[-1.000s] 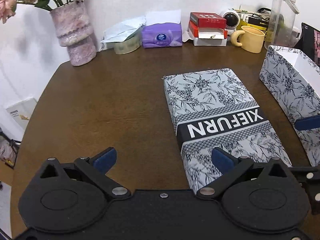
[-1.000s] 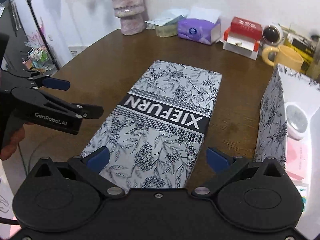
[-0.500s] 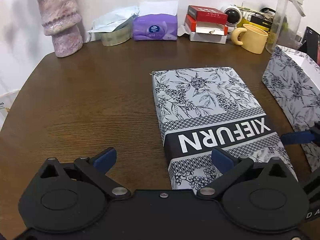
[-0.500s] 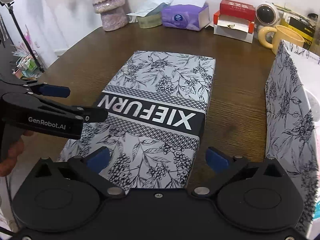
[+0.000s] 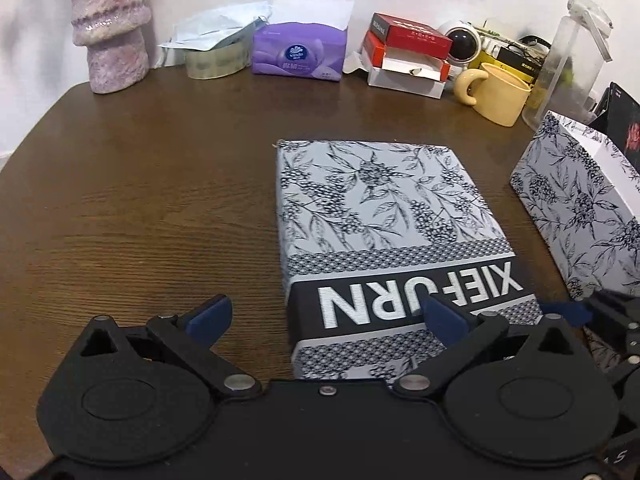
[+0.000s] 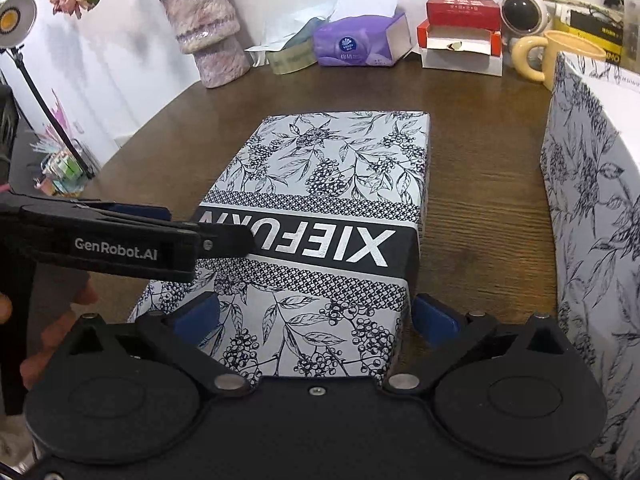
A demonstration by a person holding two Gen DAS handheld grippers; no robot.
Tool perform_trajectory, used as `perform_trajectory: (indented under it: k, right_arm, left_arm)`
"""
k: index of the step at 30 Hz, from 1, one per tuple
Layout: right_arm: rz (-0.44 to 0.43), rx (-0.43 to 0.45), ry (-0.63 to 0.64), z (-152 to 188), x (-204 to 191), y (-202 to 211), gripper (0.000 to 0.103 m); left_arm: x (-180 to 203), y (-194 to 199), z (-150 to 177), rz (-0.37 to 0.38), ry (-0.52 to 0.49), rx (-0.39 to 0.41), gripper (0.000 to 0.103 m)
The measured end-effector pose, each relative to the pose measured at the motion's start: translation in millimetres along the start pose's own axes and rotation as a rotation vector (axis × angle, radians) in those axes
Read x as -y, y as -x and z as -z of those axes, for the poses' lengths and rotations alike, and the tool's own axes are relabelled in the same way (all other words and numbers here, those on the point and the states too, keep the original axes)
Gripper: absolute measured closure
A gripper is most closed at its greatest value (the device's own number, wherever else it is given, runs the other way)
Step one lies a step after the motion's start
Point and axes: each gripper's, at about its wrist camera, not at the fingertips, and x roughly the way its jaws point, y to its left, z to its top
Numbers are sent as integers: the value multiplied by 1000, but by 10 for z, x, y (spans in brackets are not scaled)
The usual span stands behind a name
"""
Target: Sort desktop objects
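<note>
A flat floral box lid marked XIEFURN (image 5: 384, 216) lies on the brown table (image 5: 140, 200); it also shows in the right wrist view (image 6: 336, 184). My left gripper (image 5: 326, 316) is open, straddling the lid's near left corner. My right gripper (image 6: 316, 316) is open, with its blue pads on either side of the lid's near end. The matching open floral box (image 5: 576, 204) stands to the right; it also shows in the right wrist view (image 6: 592, 216). The left gripper's body (image 6: 120, 240) shows in the right wrist view over the lid's left side.
Along the back wall stand a pink vase (image 5: 112, 32), a tape roll (image 5: 212, 64), a purple tissue pack (image 5: 298, 54), red and white boxes (image 5: 408, 56), a yellow mug (image 5: 496, 94) and a clear jug (image 5: 568, 60). The table edge curves at the left.
Both grippers have moved forward and lower onto the lid's near end. The right gripper's pads now flank the lid. The left gripper has come in over its left side.
</note>
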Motion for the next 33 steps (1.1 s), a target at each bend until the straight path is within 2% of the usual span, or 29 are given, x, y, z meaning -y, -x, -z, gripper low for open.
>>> perform_trajectory:
  k: [14,22,33]
  right_arm:
    - [-53,34,-43,43,86,-52,0]
    - [-54,52,-49,62,70,-62,0]
    - [-58,83,-33,126,-82,66,0]
  left_arm:
    - [20,-129,53,112,120,-23,0]
    - [19,-128,70,105,167,-34,0]
    - [81,63,160,69,143,12,0]
